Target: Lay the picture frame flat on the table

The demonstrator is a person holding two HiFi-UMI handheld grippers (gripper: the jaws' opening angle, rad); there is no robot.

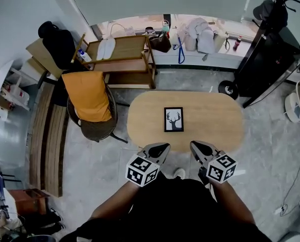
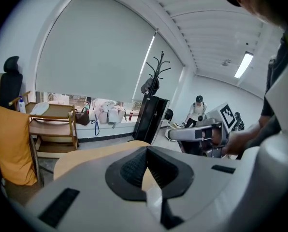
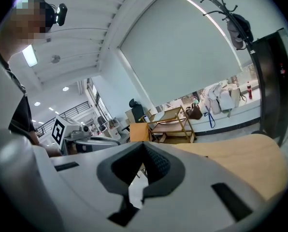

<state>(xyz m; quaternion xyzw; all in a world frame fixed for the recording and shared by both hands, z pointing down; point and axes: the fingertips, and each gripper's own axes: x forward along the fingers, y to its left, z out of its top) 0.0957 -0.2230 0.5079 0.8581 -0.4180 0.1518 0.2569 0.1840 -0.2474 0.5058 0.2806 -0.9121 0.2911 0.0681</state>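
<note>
A black picture frame [image 1: 173, 119] with a deer-head print appears to lie face up in the middle of the oval wooden table [image 1: 215, 120]. Both grippers hover at the table's near edge, short of the frame and apart from it. My left gripper [image 1: 163, 147] points at the frame from the lower left, its jaws closed together with nothing between them [image 2: 145, 151]. My right gripper [image 1: 195, 145] points in from the lower right, also shut and empty [image 3: 143, 146]. The frame does not show clearly in either gripper view.
A wicker chair with an orange cloth [image 1: 91, 102] stands at the table's left end. Behind the table are a wooden rack [image 1: 121, 59] and bags along the window sill [image 1: 198, 39]. A black cabinet and coat stand [image 1: 266, 54] rise at the back right.
</note>
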